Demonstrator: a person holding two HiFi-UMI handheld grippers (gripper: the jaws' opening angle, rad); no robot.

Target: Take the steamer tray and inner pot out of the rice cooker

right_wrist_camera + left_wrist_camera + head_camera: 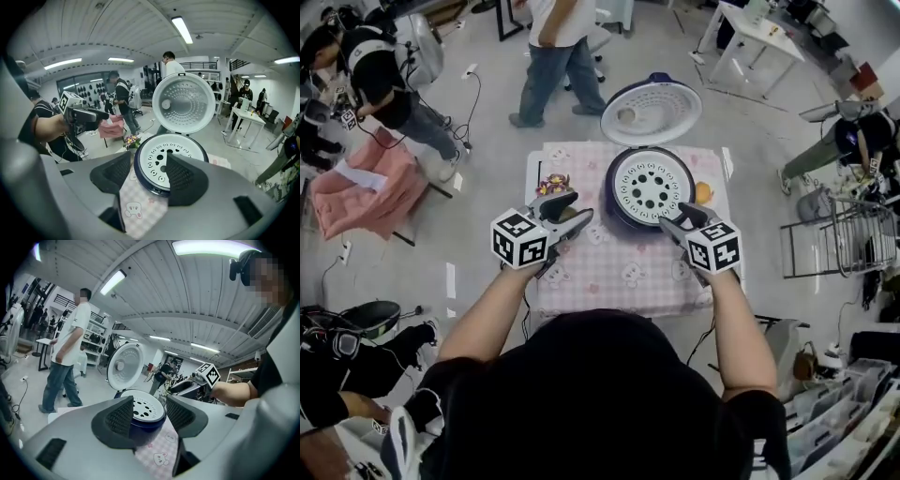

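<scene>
A dark blue rice cooker (619, 208) stands on the table with its lid (652, 111) swung up at the back. A white steamer tray (649, 187) with round holes sits in its top and hides the inner pot. The tray (143, 408) shows between the left jaws, and again as the tray (161, 154) between the right jaws. My left gripper (577, 210) hovers open just left of the cooker. My right gripper (675, 221) is open at the cooker's near right rim. Neither holds anything.
A pink checked cloth (609, 272) covers the small table. A small flower bunch (553, 184) stands left of the cooker, and an orange object (703, 193) lies to its right. People stand and sit around on the floor; a wire rack (834, 234) is at right.
</scene>
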